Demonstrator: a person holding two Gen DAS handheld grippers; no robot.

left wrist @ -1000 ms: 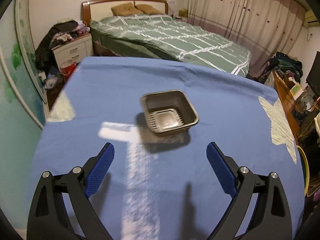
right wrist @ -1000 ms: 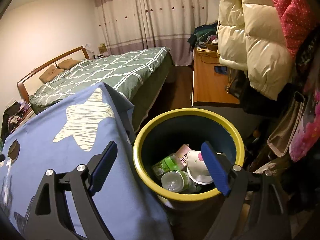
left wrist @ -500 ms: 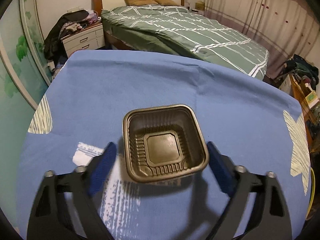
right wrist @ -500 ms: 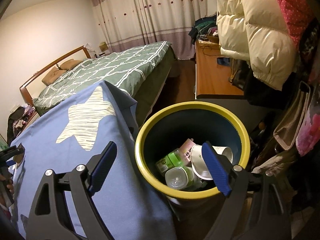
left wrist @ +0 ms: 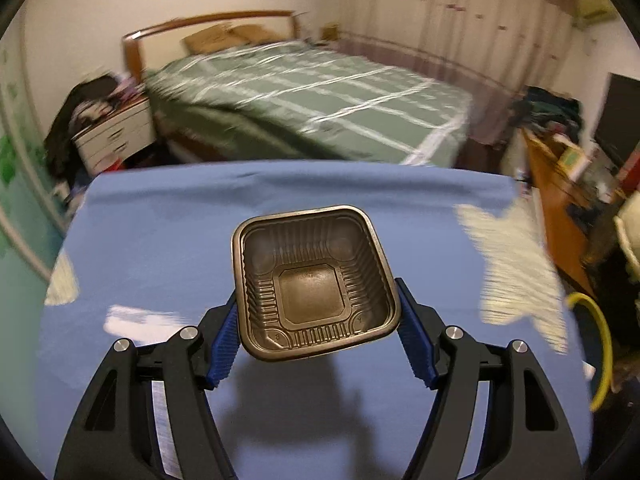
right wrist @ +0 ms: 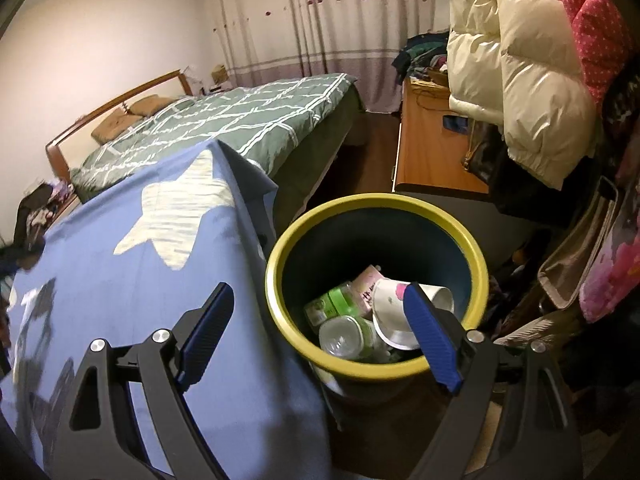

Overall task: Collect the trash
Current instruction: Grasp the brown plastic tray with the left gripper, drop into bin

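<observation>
A dark brown plastic food tray (left wrist: 310,240) sits between the blue pads of my left gripper (left wrist: 316,300). The jaws are closing on its two sides, and the tray hangs above the blue tablecloth (left wrist: 160,240) with its shadow beneath. My right gripper (right wrist: 319,291) stands open and empty over the near rim of a yellow-rimmed dark bin (right wrist: 280,264). Inside the bin lie a green bottle (right wrist: 336,304), a clear bottle (right wrist: 344,332) and a white paper cup (right wrist: 400,304). The bin's yellow rim (left wrist: 600,340) also shows at the table's right end.
A bed with a green checked cover (left wrist: 320,92) lies beyond the table. A wooden desk (right wrist: 424,152) stands behind the bin, with puffy jackets (right wrist: 520,60) and bags hanging at the right. A white nightstand (left wrist: 116,140) is at the far left.
My left gripper came forward around the tray, narrowed onto its sides and lifted it off the cloth, swinging right. The right gripper stayed over the bin, open as before.
</observation>
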